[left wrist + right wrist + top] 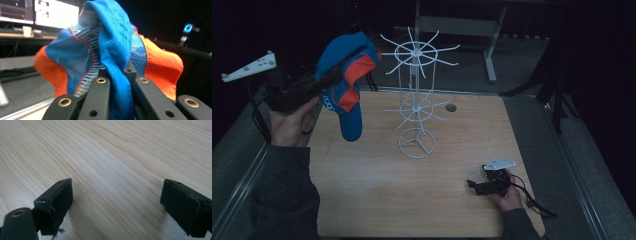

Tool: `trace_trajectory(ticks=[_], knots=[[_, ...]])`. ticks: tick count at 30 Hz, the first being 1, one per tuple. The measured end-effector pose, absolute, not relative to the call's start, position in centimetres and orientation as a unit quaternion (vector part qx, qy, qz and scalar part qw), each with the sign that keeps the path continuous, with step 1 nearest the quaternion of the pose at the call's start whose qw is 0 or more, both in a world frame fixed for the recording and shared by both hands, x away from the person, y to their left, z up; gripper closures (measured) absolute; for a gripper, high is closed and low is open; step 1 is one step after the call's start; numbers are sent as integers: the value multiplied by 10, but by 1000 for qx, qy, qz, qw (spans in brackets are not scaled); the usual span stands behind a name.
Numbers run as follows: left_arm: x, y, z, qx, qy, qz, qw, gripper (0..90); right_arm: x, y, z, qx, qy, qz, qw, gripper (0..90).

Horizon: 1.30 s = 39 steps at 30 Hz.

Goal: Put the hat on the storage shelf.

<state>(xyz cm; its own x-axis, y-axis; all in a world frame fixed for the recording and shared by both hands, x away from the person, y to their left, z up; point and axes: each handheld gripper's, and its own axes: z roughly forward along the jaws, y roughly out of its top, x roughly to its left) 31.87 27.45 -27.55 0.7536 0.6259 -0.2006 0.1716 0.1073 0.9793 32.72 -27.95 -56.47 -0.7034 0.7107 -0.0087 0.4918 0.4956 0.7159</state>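
A blue and orange cap [346,80] is held up off the table [377,190] by the left gripper [324,82], its jaws closed on the blue fabric, just left of a white wire rack [416,95]. The cap's brim seems to hang downward. The right gripper [477,186] is rested low at the table's near right, jaws spread wide and empty.

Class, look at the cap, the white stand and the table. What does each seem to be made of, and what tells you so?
Cap: cloth, blue and orange, partly open mesh; visible stitching and soft folds where the left gripper pinches it.
Stand: probably thin metal wire painted white; slim spokes and ring base.
Table: pale wood or wood-look laminate, matte; flowing grain lines.
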Motion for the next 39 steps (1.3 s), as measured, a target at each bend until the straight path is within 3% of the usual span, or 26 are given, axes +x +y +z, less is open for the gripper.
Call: trace_trajectory(ticks=[8, 18, 21, 28, 39], knots=[[325, 268, -285, 704, 327, 166, 608, 838, 327, -279, -565, 354, 851, 357, 153, 108], [325, 267, -286, 705, 347, 170, 595, 487, 327, -279, -565, 354, 851, 357, 152, 108], [324, 267, -286, 705, 355, 183, 587, 432, 327, -280, -565, 354, 851, 357, 153, 108], [323, 264, -288, 705, 381, 213, 559, 373, 327, -279, -565, 354, 851, 357, 153, 108], [326, 267, -300, 704, 422, 231, 522, 367, 327, -279, -565, 354, 851, 357, 153, 108]])
